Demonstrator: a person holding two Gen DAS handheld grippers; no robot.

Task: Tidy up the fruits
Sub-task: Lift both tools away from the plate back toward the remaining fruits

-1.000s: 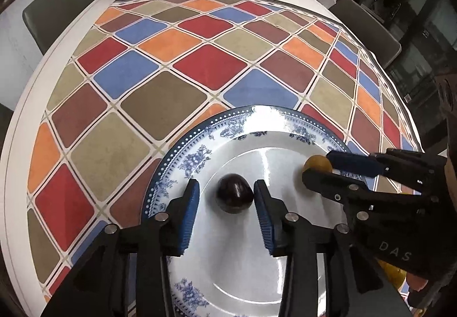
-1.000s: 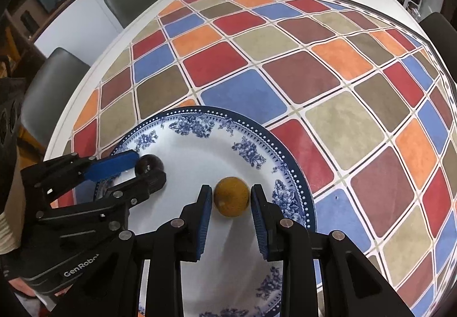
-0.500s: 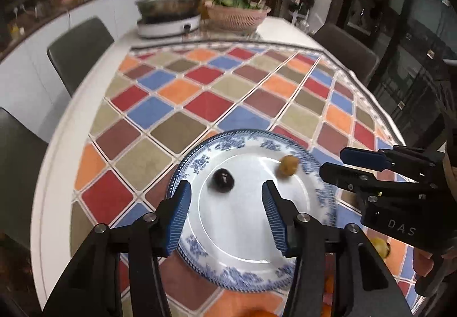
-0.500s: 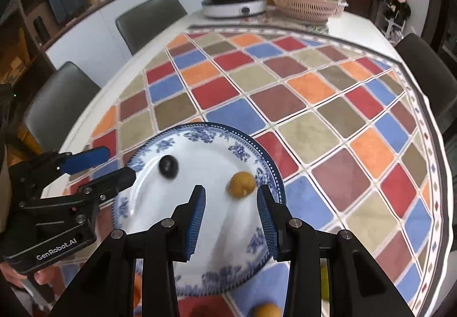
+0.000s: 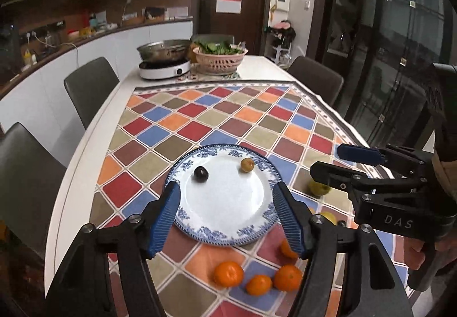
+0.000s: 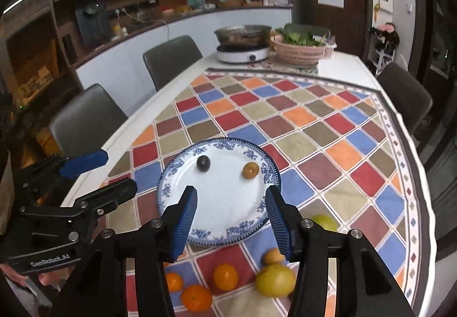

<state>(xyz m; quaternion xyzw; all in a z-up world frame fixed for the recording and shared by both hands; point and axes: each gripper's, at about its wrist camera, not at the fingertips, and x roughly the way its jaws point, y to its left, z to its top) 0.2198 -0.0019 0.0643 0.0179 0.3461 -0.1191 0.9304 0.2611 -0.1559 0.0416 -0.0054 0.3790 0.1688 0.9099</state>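
Both my hand-held grippers, left and right, have just been opening and hang apart, empty, above the plate, having released the dark fruit and yellow-brown fruit there; oranges wait nearer me.

Both wrist cameras look obliquely down the table from above its near end, side by side, moderately far back. Each frames the blue-patterned plate at lower centre.
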